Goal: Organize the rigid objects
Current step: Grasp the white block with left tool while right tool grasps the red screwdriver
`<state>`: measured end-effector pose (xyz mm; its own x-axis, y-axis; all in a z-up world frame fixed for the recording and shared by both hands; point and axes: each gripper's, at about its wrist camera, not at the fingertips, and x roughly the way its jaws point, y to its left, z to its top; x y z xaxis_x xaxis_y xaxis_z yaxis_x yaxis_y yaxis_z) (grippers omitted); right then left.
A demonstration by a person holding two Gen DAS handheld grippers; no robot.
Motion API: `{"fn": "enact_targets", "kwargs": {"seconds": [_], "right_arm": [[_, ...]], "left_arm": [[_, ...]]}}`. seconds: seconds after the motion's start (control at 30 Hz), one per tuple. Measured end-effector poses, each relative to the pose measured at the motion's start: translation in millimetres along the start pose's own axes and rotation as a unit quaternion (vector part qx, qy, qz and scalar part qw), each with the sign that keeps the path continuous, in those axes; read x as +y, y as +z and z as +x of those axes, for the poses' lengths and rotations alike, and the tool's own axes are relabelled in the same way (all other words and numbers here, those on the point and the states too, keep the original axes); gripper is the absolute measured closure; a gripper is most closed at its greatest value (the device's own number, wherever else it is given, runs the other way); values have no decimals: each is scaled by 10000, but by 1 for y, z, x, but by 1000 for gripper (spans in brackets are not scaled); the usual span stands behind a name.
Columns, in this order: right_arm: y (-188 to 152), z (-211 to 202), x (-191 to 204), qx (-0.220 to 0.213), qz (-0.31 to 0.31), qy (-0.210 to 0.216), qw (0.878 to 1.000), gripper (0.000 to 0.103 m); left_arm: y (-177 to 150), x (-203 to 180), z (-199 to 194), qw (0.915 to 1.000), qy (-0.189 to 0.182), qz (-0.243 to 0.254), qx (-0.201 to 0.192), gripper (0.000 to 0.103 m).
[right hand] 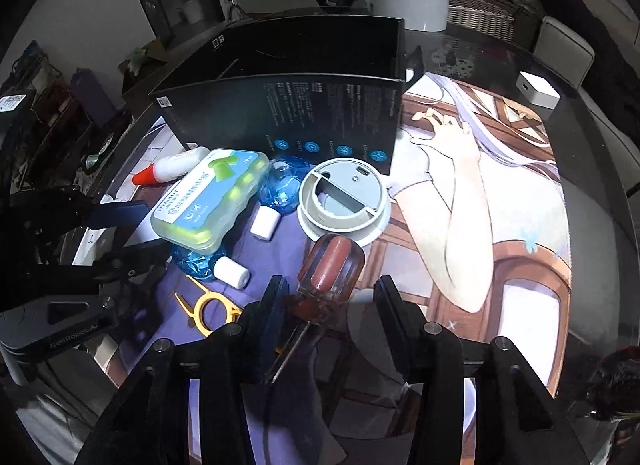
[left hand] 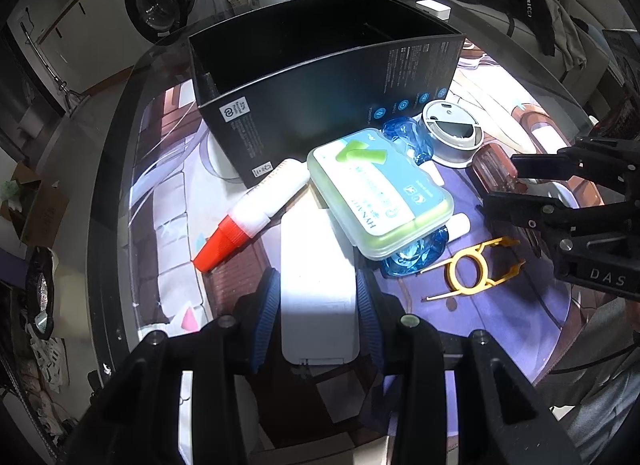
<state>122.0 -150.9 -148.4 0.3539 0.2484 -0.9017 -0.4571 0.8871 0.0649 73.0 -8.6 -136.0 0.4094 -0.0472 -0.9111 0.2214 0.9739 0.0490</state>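
So I'm at the pickup stage: left gripper (left hand: 318, 297) is clamped on the white block (left hand: 316, 265) lying on the mat, right gripper (right hand: 332, 301) sits spread around the screwdriver (right hand: 326, 269). Next I'd guess: lift the block into the black box (left hand: 320, 77).

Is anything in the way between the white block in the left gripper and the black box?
Yes. The green case lies across the white block's far end, directly before the black box.
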Motion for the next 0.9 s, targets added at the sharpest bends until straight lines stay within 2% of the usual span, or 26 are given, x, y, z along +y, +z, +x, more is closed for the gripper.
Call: {"fn": "enact_targets", "kwargs": {"seconds": [0.23,0.43,0.53,0.73,0.9], "right_arm": [[8,6,3,-132,51,-15,9999,56],[7,2,0,-76,61,422,9991,56],[2,0,0,0,-150,268,9995,71],[2,2,5,-88,-345,9,9994,72],[7,7,10,-147,-450,-105,9988,72]], "left_arm": [[2,-2,1,10000,15,-39,-11,64],[3,-1,2,10000,11,-50,-5,64],[2,2,2,9999,-38,-97,7,64],[1,1,2,10000,7,-63,-12,63],[4,0,3,9998,152,15,-86,53]]}}
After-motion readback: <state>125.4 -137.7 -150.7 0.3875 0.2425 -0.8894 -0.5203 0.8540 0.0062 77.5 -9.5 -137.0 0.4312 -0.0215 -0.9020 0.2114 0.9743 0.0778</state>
